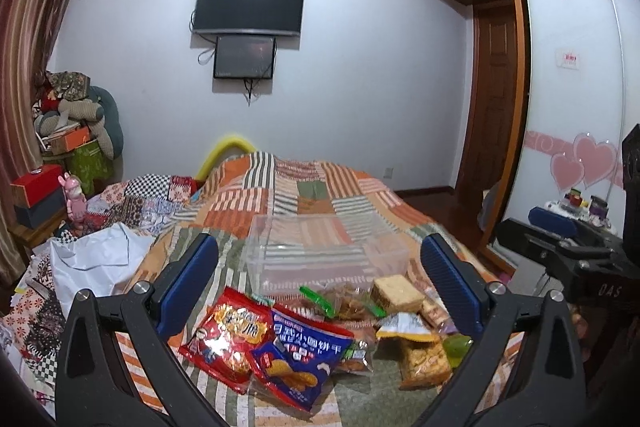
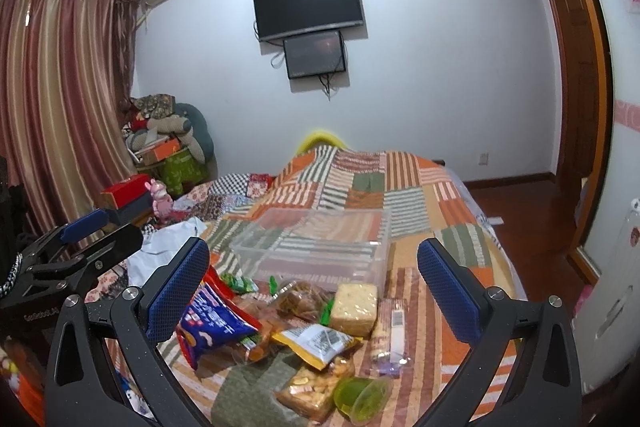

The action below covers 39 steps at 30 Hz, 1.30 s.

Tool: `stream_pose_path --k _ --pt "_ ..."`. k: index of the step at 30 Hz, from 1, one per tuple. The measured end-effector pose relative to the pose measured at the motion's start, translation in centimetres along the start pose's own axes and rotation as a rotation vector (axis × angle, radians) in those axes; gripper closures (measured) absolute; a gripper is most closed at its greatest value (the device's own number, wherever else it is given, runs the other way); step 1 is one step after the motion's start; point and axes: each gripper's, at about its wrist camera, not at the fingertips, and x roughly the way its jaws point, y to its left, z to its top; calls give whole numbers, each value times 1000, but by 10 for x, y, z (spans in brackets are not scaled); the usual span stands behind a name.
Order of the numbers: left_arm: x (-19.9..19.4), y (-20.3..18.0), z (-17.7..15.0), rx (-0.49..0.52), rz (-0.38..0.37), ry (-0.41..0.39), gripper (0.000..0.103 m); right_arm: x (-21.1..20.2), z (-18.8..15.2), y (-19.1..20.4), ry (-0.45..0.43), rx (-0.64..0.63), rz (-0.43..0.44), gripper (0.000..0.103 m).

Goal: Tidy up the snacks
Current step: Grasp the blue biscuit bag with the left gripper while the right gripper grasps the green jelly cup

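clear rectangular plastic bin (image 1: 320, 251) sits on the patchwork orange and green striped quilt (image 1: 304, 187), past the snack pile; looks like nothing is inside, though the see-through walls make that hard to be sure of. snacks lie loose on the quilt just in front of the bin: red crinkly chip bag (image 1: 226, 341) touching and partly under the blue biscuit bag (image 1: 300, 359), clear packet of pale square crackers (image 1: 396, 293), yellow-topped packet of orange snacks (image 1: 420, 355), small green jelly cup (image 2: 362, 397) on its side beside that packet, long clear-wrapped cracker sleeve (image 2: 392, 327) to the right of the square crackers.

left gripper (image 1: 320, 291) hovers over the pile, blue-padded fingers (image 1: 188, 279) spread wide, nothing between them. right gripper (image 2: 312, 295) is level beside it, also above the snacks, fingers wide apart and holding nothing. each gripper shows at the edge of the other's view. wall tv (image 1: 248, 7) and striped red curtain (image 2: 52, 99) behind the bed.
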Motion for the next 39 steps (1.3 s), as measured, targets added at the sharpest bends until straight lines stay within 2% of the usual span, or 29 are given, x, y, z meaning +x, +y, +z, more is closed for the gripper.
stream_pose_path --k 4,8,11,16,19,23,30,33,39 --pt "10 -2 -13 24 1 60 19 7 -10 -11 54 2 -17 0" --pt "25 -1 -27 10 -27 141 22 15 -26 -24 132 19 -23 5" --pt "32 2 -39 9 -20 183 22 19 -36 -32 191 36 -22 13" --pt "47 11 -56 -23 -16 265 22 28 -60 -43 291 48 -27 16" --pt "56 13 -66 -21 15 306 22 32 -73 -51 348 67 -28 20" --pt "67 15 -79 -19 32 357 22 38 -81 -58 387 96 -24 26" --pt "87 22 -95 -35 34 430 20 47 -94 -58 459 106 2 26" --pt "89 23 -98 -39 36 431 16 49 -99 -62 481 123 12 26" --pt "94 24 -105 -47 22 440 15 54 -103 -65 493 167 36 27"
